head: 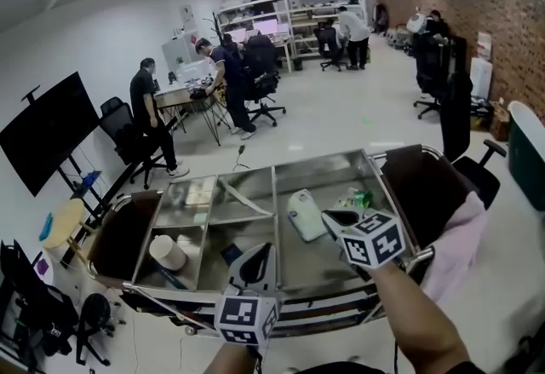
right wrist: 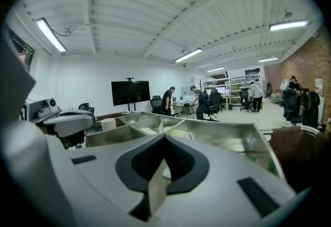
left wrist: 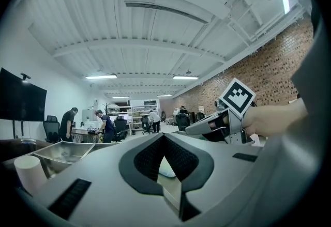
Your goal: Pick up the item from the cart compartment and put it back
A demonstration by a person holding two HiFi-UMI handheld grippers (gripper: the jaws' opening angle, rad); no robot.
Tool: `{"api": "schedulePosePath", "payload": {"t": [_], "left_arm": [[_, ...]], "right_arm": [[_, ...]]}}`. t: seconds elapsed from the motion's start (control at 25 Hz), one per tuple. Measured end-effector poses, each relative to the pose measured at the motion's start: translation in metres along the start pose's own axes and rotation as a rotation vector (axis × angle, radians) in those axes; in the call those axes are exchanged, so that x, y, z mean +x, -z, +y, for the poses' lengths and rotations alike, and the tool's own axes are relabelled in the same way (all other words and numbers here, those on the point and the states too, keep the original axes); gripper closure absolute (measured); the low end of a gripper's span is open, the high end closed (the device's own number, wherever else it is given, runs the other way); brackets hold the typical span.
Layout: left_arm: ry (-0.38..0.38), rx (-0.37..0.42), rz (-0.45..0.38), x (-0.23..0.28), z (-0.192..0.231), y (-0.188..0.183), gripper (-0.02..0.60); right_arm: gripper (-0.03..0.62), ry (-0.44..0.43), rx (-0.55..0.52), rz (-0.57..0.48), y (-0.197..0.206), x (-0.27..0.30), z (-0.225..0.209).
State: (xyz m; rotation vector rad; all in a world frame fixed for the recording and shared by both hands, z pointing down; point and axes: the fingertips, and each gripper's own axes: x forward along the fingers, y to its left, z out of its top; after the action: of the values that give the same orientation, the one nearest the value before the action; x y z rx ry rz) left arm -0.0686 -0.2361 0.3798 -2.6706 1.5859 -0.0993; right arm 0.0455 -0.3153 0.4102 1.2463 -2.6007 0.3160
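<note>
A steel cart [head: 281,166] with several compartments stands below me. A pale flat item [head: 305,215] lies in its large right compartment. My right gripper [head: 328,217] sits low in that compartment, its tip at the item's right edge, jaws shut. Whether it pinches the item I cannot tell. In the right gripper view the jaws [right wrist: 165,138] meet, and a white patch of the item [right wrist: 166,171] shows beyond them. My left gripper [head: 258,255] hovers over the cart's near middle, also shut and holding nothing. Its own view shows the same pale item [left wrist: 166,168] past the closed tip [left wrist: 164,137].
A white cup [head: 168,251] stands in the near left compartment, and green packets [head: 362,198] lie at the far right of the big one. Brown panels [head: 426,185] flank the cart. An office chair [head: 460,134] and a pink cloth [head: 456,244] are to the right. People work at desks far behind.
</note>
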Motion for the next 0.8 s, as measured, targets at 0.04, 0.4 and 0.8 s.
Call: {"api": "schedulePosePath", "payload": {"t": [0.04,0.4,0.8], "left_arm": [[-0.001,0.001,0.001,0.000,0.000,0.000,0.581],[-0.017,0.013,0.004,-0.001,0.002,0.004,0.581],[-0.007,0.007,0.010,-0.002,0.001,0.009,0.581]], "right_arm": [[0.580,-0.002,0.002,-0.001,0.001,-0.002,0.001],[0.582,0.014,0.094,-0.060,0.030,-0.063,0.020],[0.582,0.080,0.054,-0.110,0.033,-0.088,0.013]]}}
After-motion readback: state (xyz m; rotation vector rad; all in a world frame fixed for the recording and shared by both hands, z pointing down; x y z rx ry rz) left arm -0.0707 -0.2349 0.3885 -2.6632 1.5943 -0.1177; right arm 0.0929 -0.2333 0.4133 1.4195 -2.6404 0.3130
